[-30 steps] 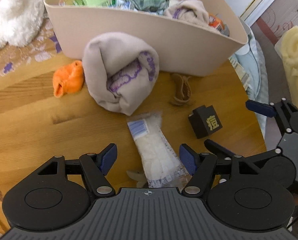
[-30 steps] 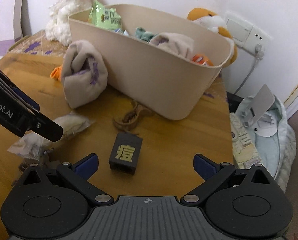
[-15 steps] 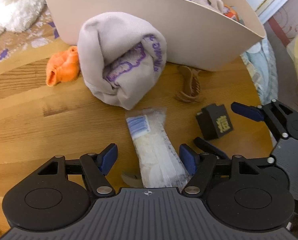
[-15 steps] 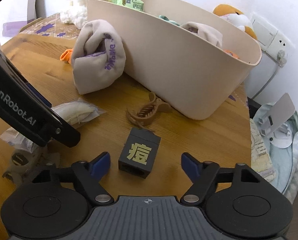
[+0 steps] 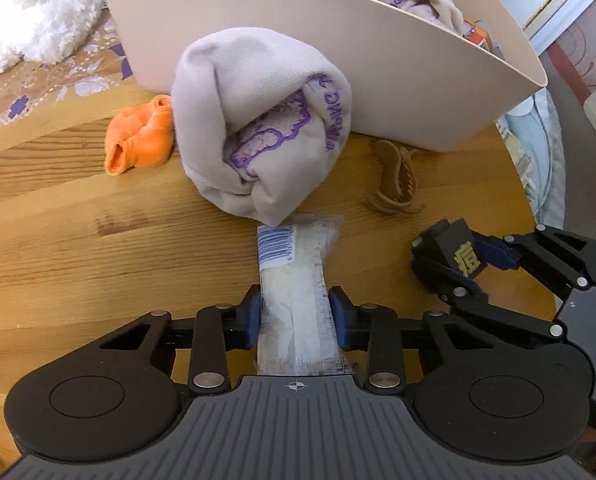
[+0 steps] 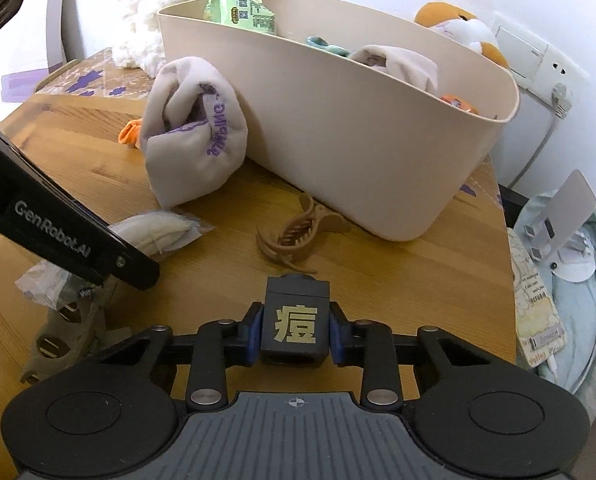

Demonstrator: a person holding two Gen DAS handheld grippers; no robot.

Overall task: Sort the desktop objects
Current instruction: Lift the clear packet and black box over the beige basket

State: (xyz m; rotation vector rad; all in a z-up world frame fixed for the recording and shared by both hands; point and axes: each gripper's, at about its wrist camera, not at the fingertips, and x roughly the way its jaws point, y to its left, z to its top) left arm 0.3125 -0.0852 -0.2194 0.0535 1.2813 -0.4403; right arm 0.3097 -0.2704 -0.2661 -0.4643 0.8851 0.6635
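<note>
On the wooden tabletop (image 5: 58,248), two grippers are each closed on one thing. The left gripper (image 5: 296,316) has its blue pads pressed against both sides of a clear plastic packet with white contents and a barcode label (image 5: 294,276); the packet lies flat on the wood, its far end touching a rolled beige cloth with purple print (image 5: 258,132). The right gripper (image 6: 296,334) is clamped on one small black cube printed with a gold Chinese character (image 6: 296,320), pads against its left and right faces; whether the cube rests on the wood or is lifted cannot be told.

One brown plastic claw hair clip (image 6: 294,236) lies just beyond the cube, near the foot of a large beige oval plastic bin (image 6: 358,152). The rolled cloth leans against the bin's front wall, and one crumpled orange cloth piece (image 5: 138,142) lies just beside it on its left. Inside the bin show one green printed packet (image 6: 242,10), one teal cloth (image 6: 324,44), a second beige cloth with purple print (image 6: 398,64) and something orange (image 6: 456,104) at the far end. One fluffy white plush toy (image 6: 150,28) sits behind the bin on the left, and one orange-and-white plush toy (image 6: 458,28) behind it on the right.
</note>
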